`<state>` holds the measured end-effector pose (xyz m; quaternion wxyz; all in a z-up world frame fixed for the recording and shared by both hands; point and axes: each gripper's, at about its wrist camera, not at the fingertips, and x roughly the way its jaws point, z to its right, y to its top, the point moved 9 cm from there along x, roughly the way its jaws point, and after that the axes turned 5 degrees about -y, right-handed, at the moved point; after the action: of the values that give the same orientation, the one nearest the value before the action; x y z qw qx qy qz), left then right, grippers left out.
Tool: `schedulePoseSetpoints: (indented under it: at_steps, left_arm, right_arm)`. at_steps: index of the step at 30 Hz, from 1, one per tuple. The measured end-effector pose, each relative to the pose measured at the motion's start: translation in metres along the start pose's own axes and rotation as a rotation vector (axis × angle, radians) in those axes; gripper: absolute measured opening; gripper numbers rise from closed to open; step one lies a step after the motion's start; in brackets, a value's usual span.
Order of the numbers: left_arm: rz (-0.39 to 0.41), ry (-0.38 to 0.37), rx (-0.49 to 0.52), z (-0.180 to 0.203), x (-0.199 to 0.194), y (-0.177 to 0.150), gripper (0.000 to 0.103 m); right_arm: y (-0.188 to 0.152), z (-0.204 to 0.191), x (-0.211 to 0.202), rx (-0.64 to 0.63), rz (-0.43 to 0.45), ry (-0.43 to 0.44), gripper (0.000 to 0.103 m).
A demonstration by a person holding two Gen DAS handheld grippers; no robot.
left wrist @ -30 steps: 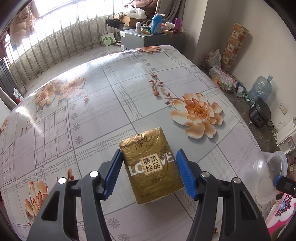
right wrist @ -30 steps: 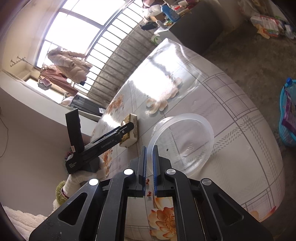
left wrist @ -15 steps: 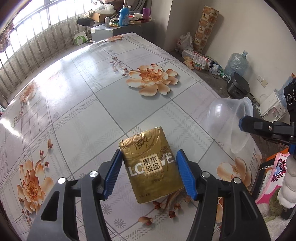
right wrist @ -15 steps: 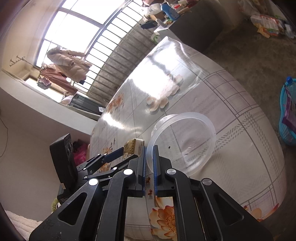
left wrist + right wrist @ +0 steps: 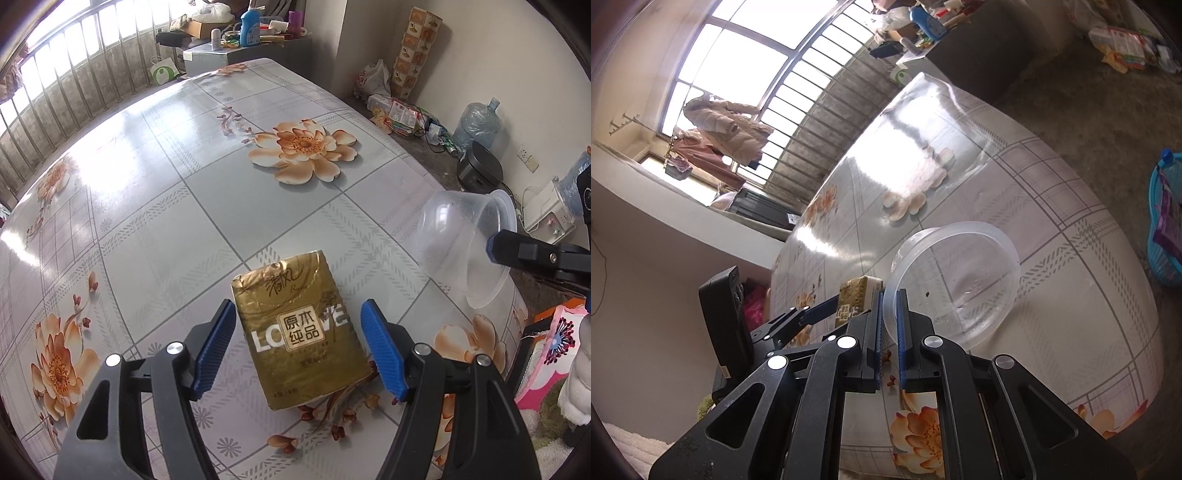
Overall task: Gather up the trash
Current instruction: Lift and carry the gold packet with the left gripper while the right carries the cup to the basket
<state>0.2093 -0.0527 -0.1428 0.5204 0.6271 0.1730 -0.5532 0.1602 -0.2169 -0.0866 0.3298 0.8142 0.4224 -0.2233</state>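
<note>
The left gripper [image 5: 299, 345] points steeply down at the gold tissue pack [image 5: 301, 332], which lies low in the centre of the left wrist view on the flowered surface [image 5: 177, 173]. Its blue fingers [image 5: 216, 349] have just been opening: they stand released, a clear gap showing on each side between pad and pack, with the pack between them but not pressed. The pack's near end lies close to the surface's near edge at the bottom of the frame; beyond its far end the surface stretches bare toward the upper left, up to the railing by the window.

At the right of that view, the right gripper [image 5: 891, 325] is clenched on the rim of a clear plastic bowl [image 5: 964, 273], tipped on its side with the mouth turned toward the gripper. In the right wrist view the two fingers pinch the thin rim with almost no gap. The bowl sits near the surface's right-hand edge in the left view; past that edge the floor shows a water jug [image 5: 476, 123], a black appliance [image 5: 480, 171] and scattered packets. Between bowl and pack lies an open strip of surface.
</note>
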Motion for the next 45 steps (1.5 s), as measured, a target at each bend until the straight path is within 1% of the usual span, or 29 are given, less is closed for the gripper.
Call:
schedulePoseSetpoints:
  at_steps: [11, 15, 20, 30, 33, 37, 40, 43, 45]
  left_arm:
    - [0.001, -0.005, -0.012, -0.001, 0.004, 0.000, 0.068]
    - [0.009, -0.004, -0.014, -0.002, 0.001, 0.002, 0.063]
    - [0.014, -0.006, -0.021, -0.003, -0.002, 0.002, 0.060]
    - [0.034, -0.006, -0.022, -0.001, -0.016, 0.003, 0.059]
    - [0.045, -0.024, -0.025, 0.005, -0.023, 0.008, 0.059]
    - [0.070, -0.080, -0.012, 0.022, -0.033, 0.023, 0.059]
    - [0.090, -0.099, 0.040, 0.044, -0.039, 0.041, 0.059]
    - [0.102, -0.145, 0.105, 0.077, -0.041, 0.063, 0.059]
    - [0.107, -0.181, 0.157, 0.104, -0.039, 0.078, 0.059]
  right_arm:
    - [-0.001, 0.001, -0.002, -0.001, 0.005, 0.002, 0.005]
    - [0.000, 0.001, -0.004, -0.002, 0.008, 0.004, 0.005]
    - [0.000, 0.000, -0.007, -0.003, 0.015, 0.009, 0.005]
    - [0.001, 0.002, -0.016, -0.005, 0.040, 0.031, 0.005]
    - [0.005, 0.006, -0.025, -0.001, 0.063, 0.039, 0.005]
    - [0.014, 0.016, -0.042, 0.024, 0.110, 0.046, 0.005]
    - [0.025, 0.031, -0.065, 0.057, 0.169, 0.046, 0.005]
    - [0.035, 0.055, -0.094, 0.108, 0.245, 0.034, 0.005]
    - [0.041, 0.076, -0.115, 0.147, 0.297, 0.011, 0.005]
